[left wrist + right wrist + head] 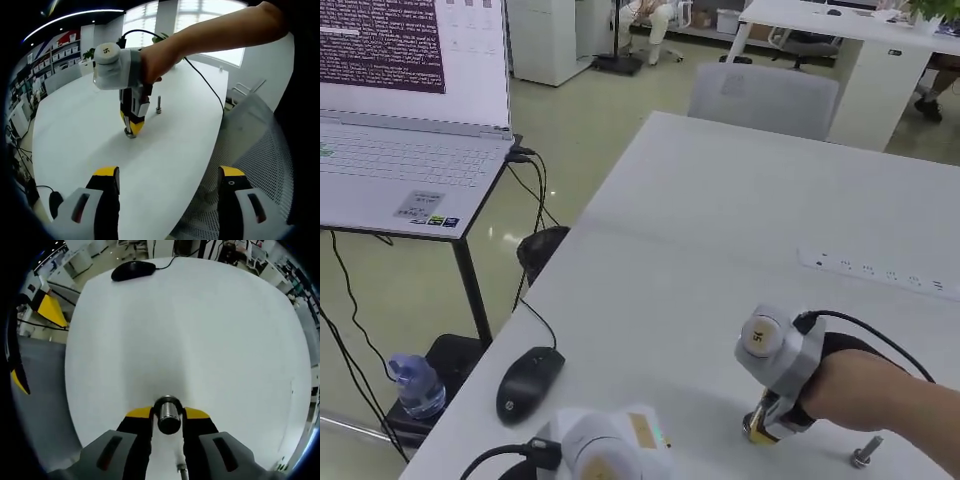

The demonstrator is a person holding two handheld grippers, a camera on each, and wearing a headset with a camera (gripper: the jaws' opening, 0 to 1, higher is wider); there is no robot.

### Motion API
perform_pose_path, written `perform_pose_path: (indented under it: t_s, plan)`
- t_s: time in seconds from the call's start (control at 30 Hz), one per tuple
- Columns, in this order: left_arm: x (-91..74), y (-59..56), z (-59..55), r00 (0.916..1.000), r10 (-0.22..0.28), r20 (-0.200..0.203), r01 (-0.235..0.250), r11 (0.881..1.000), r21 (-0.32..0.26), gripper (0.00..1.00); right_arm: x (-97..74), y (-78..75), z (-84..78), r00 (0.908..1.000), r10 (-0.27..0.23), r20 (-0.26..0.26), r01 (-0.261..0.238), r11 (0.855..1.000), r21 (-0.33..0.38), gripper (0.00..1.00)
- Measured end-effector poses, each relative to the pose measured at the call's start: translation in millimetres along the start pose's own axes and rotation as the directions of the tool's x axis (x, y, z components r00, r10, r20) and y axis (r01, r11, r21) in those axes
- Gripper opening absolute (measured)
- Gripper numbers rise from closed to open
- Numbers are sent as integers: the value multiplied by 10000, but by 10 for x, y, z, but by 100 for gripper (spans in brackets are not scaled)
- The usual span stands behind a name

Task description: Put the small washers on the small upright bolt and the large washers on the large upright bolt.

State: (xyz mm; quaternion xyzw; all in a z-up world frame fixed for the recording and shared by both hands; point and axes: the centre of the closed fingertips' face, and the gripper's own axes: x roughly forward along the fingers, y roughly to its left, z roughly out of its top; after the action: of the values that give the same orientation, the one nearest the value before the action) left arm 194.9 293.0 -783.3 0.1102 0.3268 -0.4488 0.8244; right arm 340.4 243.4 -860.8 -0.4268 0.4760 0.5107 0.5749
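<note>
While right tongs (168,413) pinch the large bolt (168,416), long axis vertical on the table (200,315), left tongs (168,173) spread wide

On the table (720,250): mouse (528,382) at the near left edge, power strip (880,272) far right, large bolt (168,415) upright between the jaws of the right gripper (770,425), small bolt (866,452) just right of it. Left of the table, laptop (400,170).
</note>
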Motion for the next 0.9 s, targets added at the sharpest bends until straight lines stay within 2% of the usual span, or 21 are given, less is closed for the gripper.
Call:
perform_pose_path:
  t_s: [0.2, 0.47, 0.7, 0.8, 0.9]
  plan:
    - [-2, -31, -14, 9999, -103, -75, 103, 9999, 52, 79, 9, 5, 0, 10000, -51, 45, 51, 9999, -124, 24]
    - [-42, -27, -15, 10000, -46, 37, 46, 10000, 25, 78, -9, 6, -14, 9999, -124, 90, 125, 9999, -104, 25]
    - [-53, -19, 3, 9999, -59, 103, 59, 10000, 75, 78, -138, -34, -19, 9975, -181, 688, 147, 9986, 506, 29]
    - [-63, 29, 57, 9997, 51, 223, -53, 10000, 69, 78, -265, -51, 10, 9917, -138, 1282, -15, 9930, 1185, 30]
    - [-63, 48, 113, 9992, 67, 389, -67, 10000, 13, 78, -368, -88, 15, 9857, -262, 1663, 35, 9908, 1353, 32]
